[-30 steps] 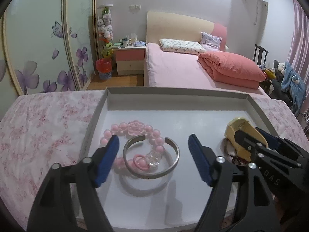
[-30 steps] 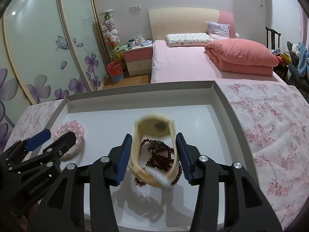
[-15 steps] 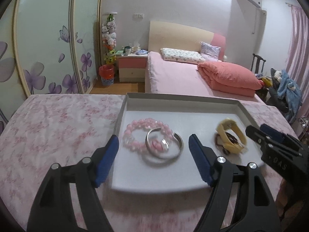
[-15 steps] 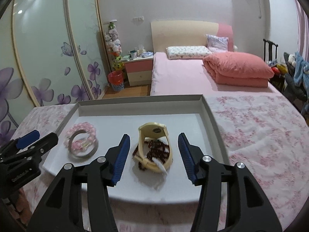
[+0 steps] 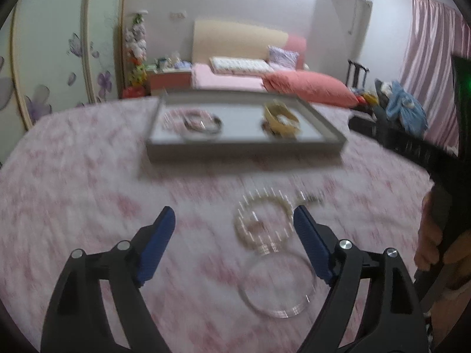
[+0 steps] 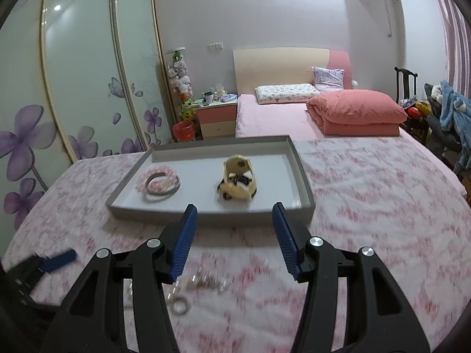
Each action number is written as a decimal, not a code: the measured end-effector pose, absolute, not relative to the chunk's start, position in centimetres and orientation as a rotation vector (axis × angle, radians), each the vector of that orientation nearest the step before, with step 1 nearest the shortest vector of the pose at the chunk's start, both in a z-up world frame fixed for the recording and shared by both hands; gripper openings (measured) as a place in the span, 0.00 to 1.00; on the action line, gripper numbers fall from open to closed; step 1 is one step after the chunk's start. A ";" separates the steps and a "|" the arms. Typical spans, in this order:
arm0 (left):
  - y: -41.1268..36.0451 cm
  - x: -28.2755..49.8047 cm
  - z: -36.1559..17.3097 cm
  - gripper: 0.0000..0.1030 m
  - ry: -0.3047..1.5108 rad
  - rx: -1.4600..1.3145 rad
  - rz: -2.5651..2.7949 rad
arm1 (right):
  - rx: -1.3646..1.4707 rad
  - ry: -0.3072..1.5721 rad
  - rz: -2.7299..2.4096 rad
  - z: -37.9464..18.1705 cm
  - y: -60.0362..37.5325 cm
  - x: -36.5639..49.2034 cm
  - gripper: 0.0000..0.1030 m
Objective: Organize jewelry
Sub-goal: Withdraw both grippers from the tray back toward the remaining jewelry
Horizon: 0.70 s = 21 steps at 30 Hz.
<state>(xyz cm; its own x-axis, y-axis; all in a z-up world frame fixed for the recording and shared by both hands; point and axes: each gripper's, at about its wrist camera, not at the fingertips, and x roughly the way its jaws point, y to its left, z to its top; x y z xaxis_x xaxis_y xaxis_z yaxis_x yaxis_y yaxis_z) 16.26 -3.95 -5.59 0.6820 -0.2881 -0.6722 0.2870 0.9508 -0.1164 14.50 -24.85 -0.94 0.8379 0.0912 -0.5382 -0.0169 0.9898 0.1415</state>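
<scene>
A grey tray (image 5: 244,147) (image 6: 206,213) lies on the pink floral cloth. It holds a pink bead bracelet with a silver bangle (image 6: 160,182) (image 5: 201,122) and a yellow watch over dark beads (image 6: 238,182) (image 5: 281,117). On the cloth nearer me lie a pearl bracelet (image 5: 263,223), a clear bangle (image 5: 278,285), a small silver chain (image 6: 206,282) and a silver ring (image 6: 180,306). My left gripper (image 5: 232,241) is open and empty, just left of the pearl bracelet. My right gripper (image 6: 234,235) is open and empty above the chain.
The cloth-covered table (image 6: 382,206) stretches around the tray. A pink bed (image 6: 279,117), a nightstand (image 6: 216,117), and a floral wardrobe (image 6: 73,88) stand behind. A chair with clothes (image 6: 447,111) is at right. The left gripper's tip (image 6: 59,257) shows in the right wrist view.
Both grippers have pulled back from the tray toward me, still open and empty. The loose jewelry on the cloth has come into view. The tray's contents have stayed put.
</scene>
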 end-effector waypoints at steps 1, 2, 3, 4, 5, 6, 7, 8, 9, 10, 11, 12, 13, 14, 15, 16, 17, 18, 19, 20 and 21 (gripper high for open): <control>-4.5 15.7 -6.1 0.79 0.769 0.012 -0.327 | 0.137 0.578 0.059 -1.1 -24.8 13.9 0.52; -4.8 15.4 -6.4 0.80 0.778 0.023 -0.328 | 0.140 0.580 0.061 -1.3 -24.7 13.4 0.52; -5.3 15.1 -6.8 0.83 0.792 0.036 -0.331 | 0.141 0.582 0.064 -1.4 -24.8 12.9 0.52; -5.5 14.9 -7.1 0.84 0.800 0.043 -0.333 | 0.142 0.584 0.066 -1.6 -24.8 12.3 0.52; -5.9 14.6 -7.4 0.85 0.812 0.054 -0.334 | 0.144 0.587 0.068 -1.7 -24.7 11.9 0.52; -6.3 14.4 -7.7 0.86 0.823 0.065 -0.336 | 0.144 0.589 0.070 -1.9 -24.7 11.5 0.52; -6.7 14.4 -7.9 0.87 0.833 0.074 -0.338 | 0.143 0.592 0.071 -2.0 -24.7 11.2 0.52; -7.1 14.4 -8.2 0.87 0.845 0.082 -0.340 | 0.143 0.592 0.071 -2.1 -24.7 10.9 0.52; -7.4 14.4 -8.4 0.88 0.853 0.089 -0.341 | 0.143 0.592 0.070 -2.1 -24.8 10.7 0.52; -7.5 14.4 -8.6 0.89 0.857 0.094 -0.340 | 0.145 0.592 0.070 -2.2 -24.8 10.5 0.52; -7.7 14.6 -8.8 0.89 0.865 0.102 -0.335 | 0.149 0.592 0.069 -2.3 -25.0 10.4 0.52; -7.9 14.6 -9.0 0.90 0.873 0.108 -0.329 | 0.151 0.593 0.069 -2.3 -25.0 10.3 0.52; -8.1 14.8 -9.3 0.90 0.891 0.114 -0.322 | 0.152 0.594 0.068 -2.4 -25.1 10.2 0.52; -8.1 15.0 -9.5 0.90 0.904 0.116 -0.319 | 0.151 0.595 0.068 -2.5 -25.2 10.1 0.53; -8.2 15.2 -9.8 0.90 0.919 0.118 -0.313 | 0.151 0.596 0.068 -2.6 -25.2 10.1 0.53; -8.4 15.3 -10.0 0.90 0.930 0.130 -0.301 | 0.151 0.598 0.067 -2.6 -25.2 10.1 0.53; -8.6 15.2 -10.0 0.90 0.930 0.141 -0.296 | 0.152 0.601 0.066 -2.8 -25.2 10.0 0.53; -8.7 15.2 -10.0 0.90 0.932 0.152 -0.293 | 0.152 0.601 0.066 -2.8 -25.2 10.0 0.53; -8.9 15.2 -10.0 0.90 0.931 0.157 -0.292 | 0.154 0.608 0.066 -3.0 -25.2 10.1 0.53; -8.8 15.2 -10.0 0.90 0.932 0.156 -0.291 | 0.155 0.612 0.067 -3.1 -25.1 10.2 0.53; -8.8 15.2 -10.0 0.86 0.931 0.154 -0.289 | 0.154 0.615 0.067 -3.2 -25.0 10.2 0.53</control>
